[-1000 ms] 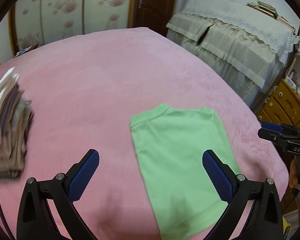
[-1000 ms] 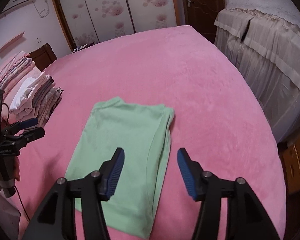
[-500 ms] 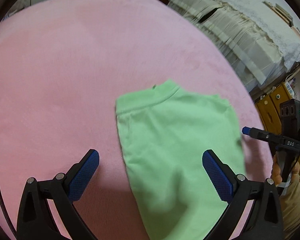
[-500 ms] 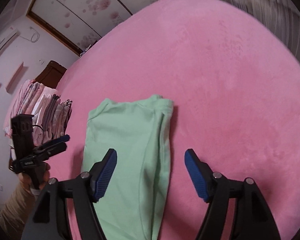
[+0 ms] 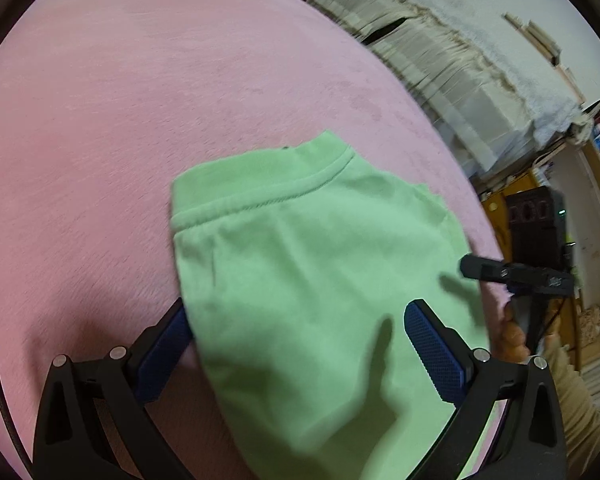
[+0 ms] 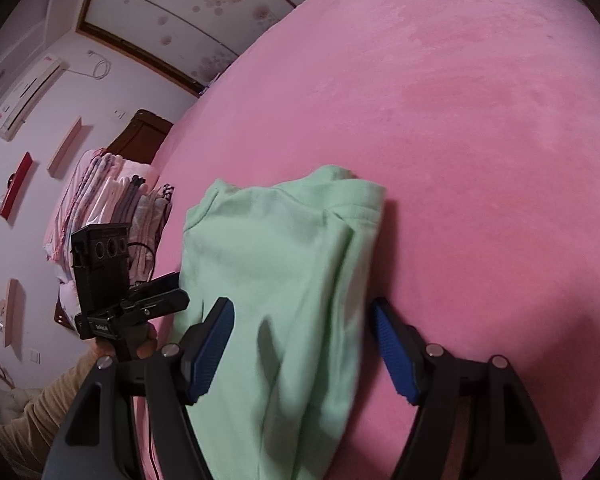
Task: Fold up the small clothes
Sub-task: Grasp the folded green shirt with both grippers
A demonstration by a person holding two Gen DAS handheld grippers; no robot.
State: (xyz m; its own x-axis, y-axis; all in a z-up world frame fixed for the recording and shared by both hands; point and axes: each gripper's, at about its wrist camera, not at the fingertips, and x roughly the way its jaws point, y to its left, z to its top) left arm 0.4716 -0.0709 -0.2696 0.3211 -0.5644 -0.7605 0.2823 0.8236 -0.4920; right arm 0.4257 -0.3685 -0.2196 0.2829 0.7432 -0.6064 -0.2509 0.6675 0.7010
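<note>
Garment: light-green folded knit shirt point(image 5: 320, 280) flat on pink plush bedspread point(image 6: 480, 120).
Left gripper point(image 5: 300, 356): I see fingers wide, straddling its 9 o'clock edge.
Right gripper point(image 6: 304, 344): wide, straddling its 3 o'clock edge.

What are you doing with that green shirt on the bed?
A person is folding a small green shirt that lies on a pink blanket, with a gripper in each hand. The left gripper and the right gripper are both open, low over the near end of the shirt, one at each side. Nothing is gripped yet. A pile of folded clothes sits off to the side.
</note>
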